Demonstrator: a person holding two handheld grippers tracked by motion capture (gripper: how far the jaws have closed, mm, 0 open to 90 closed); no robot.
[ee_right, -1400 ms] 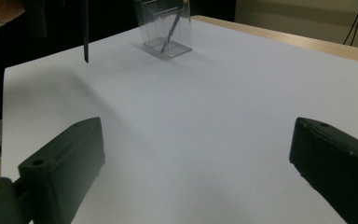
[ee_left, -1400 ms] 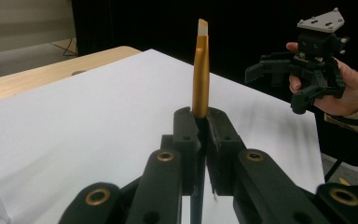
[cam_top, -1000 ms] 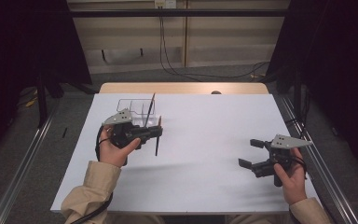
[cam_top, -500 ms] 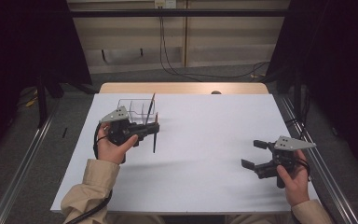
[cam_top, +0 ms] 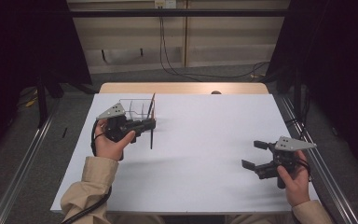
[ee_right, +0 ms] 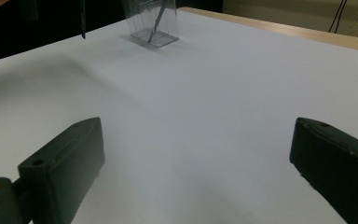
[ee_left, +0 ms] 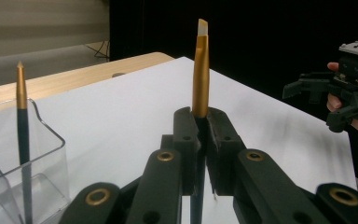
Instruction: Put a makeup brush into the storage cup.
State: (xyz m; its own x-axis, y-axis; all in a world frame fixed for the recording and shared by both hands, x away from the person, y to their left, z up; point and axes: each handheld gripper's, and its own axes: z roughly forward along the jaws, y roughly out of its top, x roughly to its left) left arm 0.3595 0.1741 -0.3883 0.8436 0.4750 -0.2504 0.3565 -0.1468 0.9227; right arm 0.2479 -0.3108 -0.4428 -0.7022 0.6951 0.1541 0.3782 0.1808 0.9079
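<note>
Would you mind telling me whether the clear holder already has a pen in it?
Yes. One dark pen with a gold tip stands inside the clear holder; a second pen is outside it, clamped upright.

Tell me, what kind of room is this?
Probably a lab or recording booth, not a home: a table covered in plain white, black curtains at the sides, loose cables on the floor, and hand-held grippers.

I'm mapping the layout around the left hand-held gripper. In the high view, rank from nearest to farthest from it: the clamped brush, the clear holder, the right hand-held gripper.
1. Brush: clamped upright between the jaws of the left hand-held gripper.
2. Clear holder: just behind it, toward the table's far edge.
3. Right hand-held gripper: far across the white sheet, near the right edge.
</note>
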